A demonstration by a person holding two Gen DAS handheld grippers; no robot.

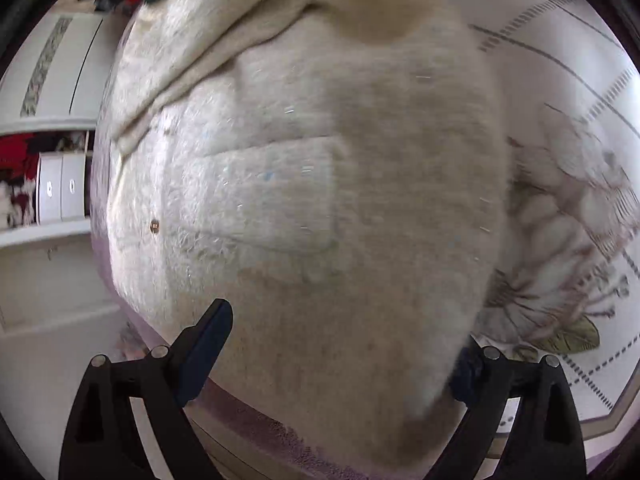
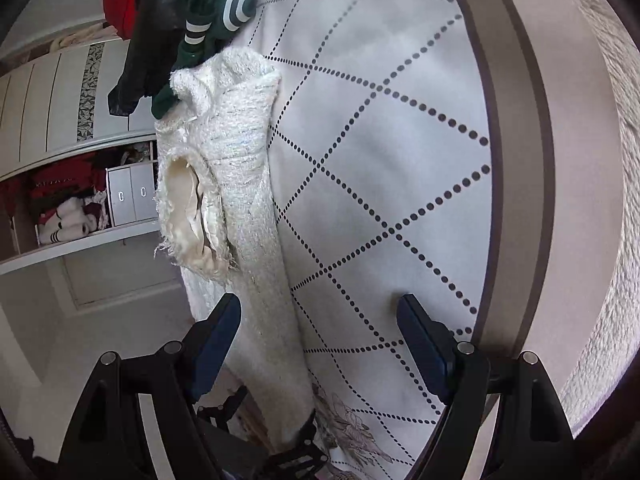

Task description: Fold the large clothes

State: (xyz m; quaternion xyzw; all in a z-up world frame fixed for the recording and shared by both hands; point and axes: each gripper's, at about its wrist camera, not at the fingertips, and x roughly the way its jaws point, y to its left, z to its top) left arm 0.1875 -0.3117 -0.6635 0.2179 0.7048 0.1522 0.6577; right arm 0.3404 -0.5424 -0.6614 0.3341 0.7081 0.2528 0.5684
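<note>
A cream fuzzy jacket (image 1: 304,184) with a small button and a patch pocket lies on the bed and fills the left wrist view. My left gripper (image 1: 340,344) is wide open right over its lower edge; the cloth covers the right finger's tip. In the right wrist view the jacket (image 2: 248,200) lies along the bed's left edge, its sleeve opening showing a satin lining. My right gripper (image 2: 320,320) is open and empty above the jacket's lower part and the bedspread. The left gripper shows below it at the jacket's bottom end.
The bedspread (image 2: 380,160) is white with dotted diamond lines and a flower print (image 1: 560,240). A pile of red, black and green clothes (image 2: 180,20) sits at the bed's far end. A wardrobe with open shelves (image 2: 72,200) stands left. A beige border (image 2: 520,160) runs right.
</note>
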